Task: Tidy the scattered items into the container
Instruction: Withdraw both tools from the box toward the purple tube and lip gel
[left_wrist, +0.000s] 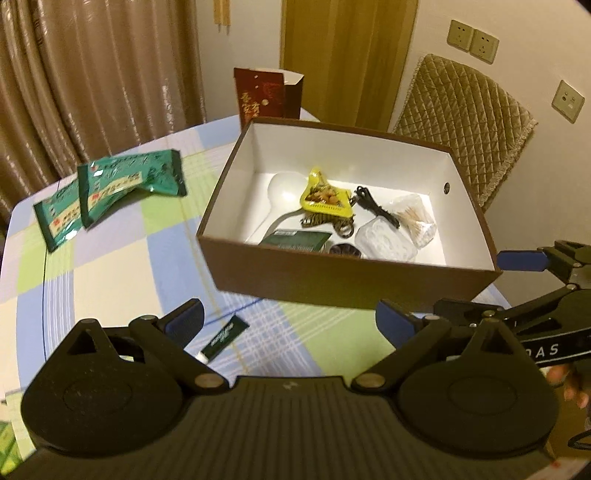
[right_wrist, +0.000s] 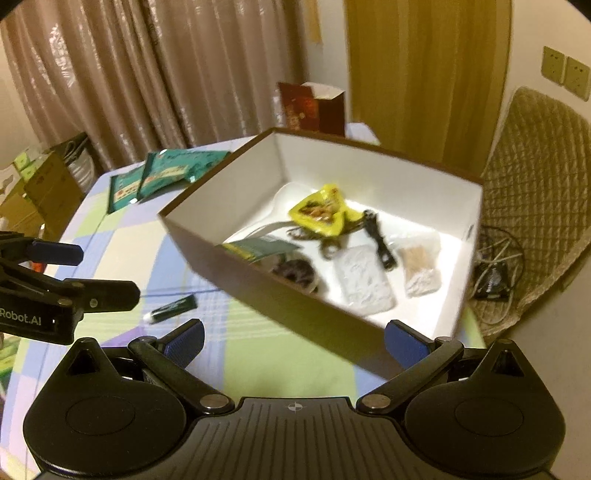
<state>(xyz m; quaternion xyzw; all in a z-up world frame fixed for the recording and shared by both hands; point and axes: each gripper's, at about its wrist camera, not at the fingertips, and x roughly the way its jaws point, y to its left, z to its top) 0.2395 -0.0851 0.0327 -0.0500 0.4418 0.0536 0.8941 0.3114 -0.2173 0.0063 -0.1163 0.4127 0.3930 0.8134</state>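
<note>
A brown box (left_wrist: 332, 280) with a white inside (right_wrist: 207, 258) stands on the checked tablecloth. It holds a yellow snack packet (left_wrist: 325, 197), a white spoon (left_wrist: 280, 192), a black cable (left_wrist: 376, 206), a clear toothpick bag (left_wrist: 413, 218) and several other small items. Two green packets (left_wrist: 110, 188) (right_wrist: 162, 177) lie on the cloth left of the box. A small dark green tube (left_wrist: 223, 338) (right_wrist: 173, 307) lies in front of the box. My left gripper (left_wrist: 290, 321) hovers open above the tube. My right gripper (right_wrist: 293, 339) is open and empty near the box's front corner.
A dark red carton (left_wrist: 266, 94) stands behind the box. A chair with a quilted cover (left_wrist: 465, 125) is at the right, with cables on the floor (right_wrist: 495, 273) beside it. Cardboard boxes (right_wrist: 40, 192) sit past the table's left edge. Curtains hang behind.
</note>
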